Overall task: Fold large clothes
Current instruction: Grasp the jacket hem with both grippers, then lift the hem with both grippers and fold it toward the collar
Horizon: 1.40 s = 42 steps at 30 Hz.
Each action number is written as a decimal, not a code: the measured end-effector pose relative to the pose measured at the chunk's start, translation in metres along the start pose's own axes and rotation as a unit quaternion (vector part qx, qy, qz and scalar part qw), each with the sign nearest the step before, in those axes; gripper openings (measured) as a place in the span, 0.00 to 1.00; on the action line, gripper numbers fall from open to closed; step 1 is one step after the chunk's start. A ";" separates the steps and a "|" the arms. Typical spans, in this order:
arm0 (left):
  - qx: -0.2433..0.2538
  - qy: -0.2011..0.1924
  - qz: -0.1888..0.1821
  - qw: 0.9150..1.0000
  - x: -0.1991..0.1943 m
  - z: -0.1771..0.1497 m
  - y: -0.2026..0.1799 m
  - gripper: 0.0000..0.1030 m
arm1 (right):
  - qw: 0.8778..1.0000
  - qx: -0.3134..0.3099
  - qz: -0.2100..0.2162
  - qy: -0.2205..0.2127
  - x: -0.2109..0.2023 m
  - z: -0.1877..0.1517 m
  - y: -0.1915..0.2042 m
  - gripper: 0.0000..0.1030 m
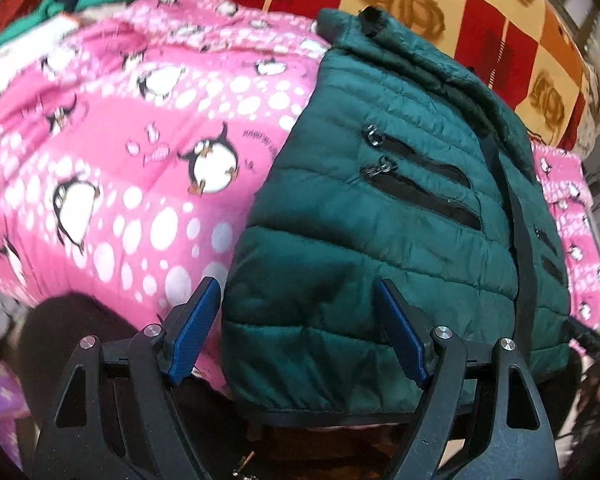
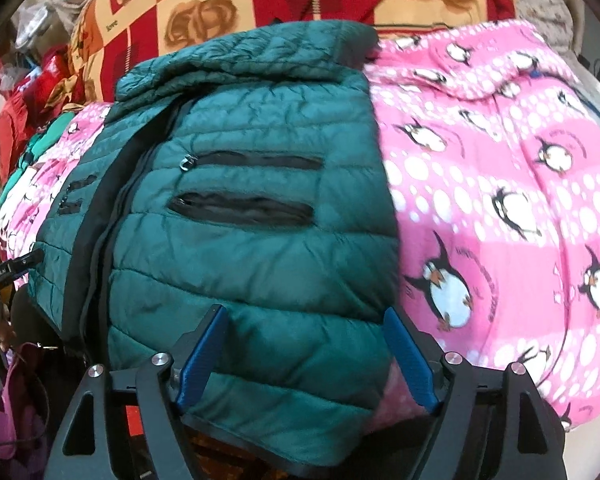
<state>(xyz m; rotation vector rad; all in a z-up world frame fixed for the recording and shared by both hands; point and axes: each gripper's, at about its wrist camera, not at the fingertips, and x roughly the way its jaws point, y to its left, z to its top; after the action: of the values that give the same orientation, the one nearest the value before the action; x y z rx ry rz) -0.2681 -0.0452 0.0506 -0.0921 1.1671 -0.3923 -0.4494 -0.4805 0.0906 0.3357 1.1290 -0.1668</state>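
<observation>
Item: green quilted jacket (image 1: 380,216), folded, flat on pink penguin blanket (image 1: 120,140), 2 zip pockets at 12 o'clock. Left gripper (image 1: 300,328) and right gripper (image 2: 306,354): both tongs apart, over hem.

A pink penguin-print quilt (image 1: 140,160) lies before a red-and-cream rose-patterned blanket (image 1: 440,8).

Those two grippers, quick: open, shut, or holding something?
Left gripper: open, empty, over the near hem of the green puffer jacket.
Right gripper: open, empty, over the same hem.
</observation>
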 end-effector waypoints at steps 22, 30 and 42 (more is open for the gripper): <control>0.052 -0.001 -0.033 0.998 -0.026 0.022 -0.028 0.12 | 0.991 -0.037 0.125 -0.016 -0.022 0.006 0.006 0.19; 0.043 -0.082 -0.033 0.995 -0.061 0.077 -0.042 0.12 | 0.987 -0.025 0.124 -0.101 -0.047 0.058 -0.003 0.19; 0.024 -0.145 -0.010 0.989 -0.045 0.177 -0.073 0.12 | 0.985 -0.013 0.077 -0.156 -0.024 0.167 -0.010 0.19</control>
<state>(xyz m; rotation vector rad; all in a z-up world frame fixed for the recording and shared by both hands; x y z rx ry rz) -0.1406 -0.1208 0.1805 -0.1149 0.8689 -0.4107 -0.3198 -0.5480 0.1746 0.3587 0.7923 -0.0658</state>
